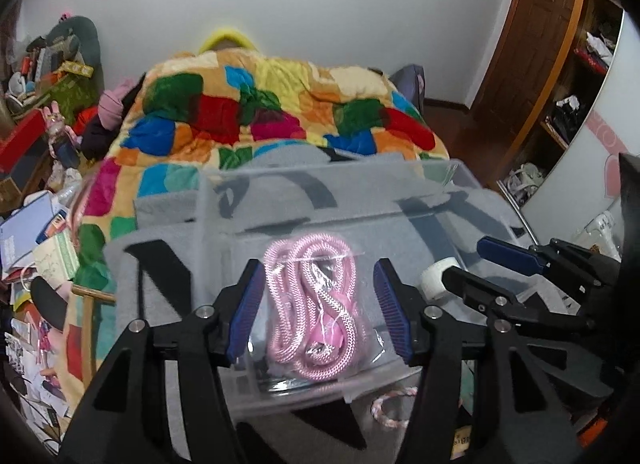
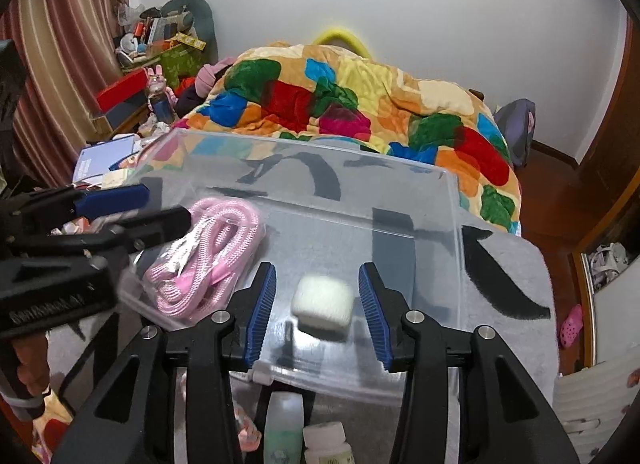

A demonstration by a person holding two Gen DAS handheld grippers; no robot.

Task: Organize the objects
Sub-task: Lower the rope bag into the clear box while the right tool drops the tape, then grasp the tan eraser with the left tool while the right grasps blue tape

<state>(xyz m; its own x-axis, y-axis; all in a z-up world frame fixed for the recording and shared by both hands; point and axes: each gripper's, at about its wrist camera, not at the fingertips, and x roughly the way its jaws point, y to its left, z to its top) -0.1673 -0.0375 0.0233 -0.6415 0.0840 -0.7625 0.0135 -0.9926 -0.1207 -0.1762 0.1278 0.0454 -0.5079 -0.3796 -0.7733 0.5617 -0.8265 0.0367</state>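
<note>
A clear plastic bin (image 1: 224,200) (image 2: 452,200) stands on a grey blanket on the bed. Inside it lies a bagged pink braided rope (image 1: 316,304) (image 2: 204,260) and a white roll of tape (image 2: 322,304) (image 1: 438,276). My left gripper (image 1: 318,310) is open over the bin, its blue pads (image 1: 248,308) on either side of the rope bag without touching it. My right gripper (image 2: 318,306) is open above the white roll, pads (image 2: 262,304) apart from it. Each gripper shows at the edge of the other's view.
A pale green bottle (image 2: 284,428) and a white pill bottle (image 2: 326,444) lie in front of the bin, with a pink-white rope ring (image 1: 386,408). A colourful quilt (image 1: 280,112) covers the bed behind. Clutter fills the left side (image 1: 36,248); a wardrobe (image 1: 576,104) stands right.
</note>
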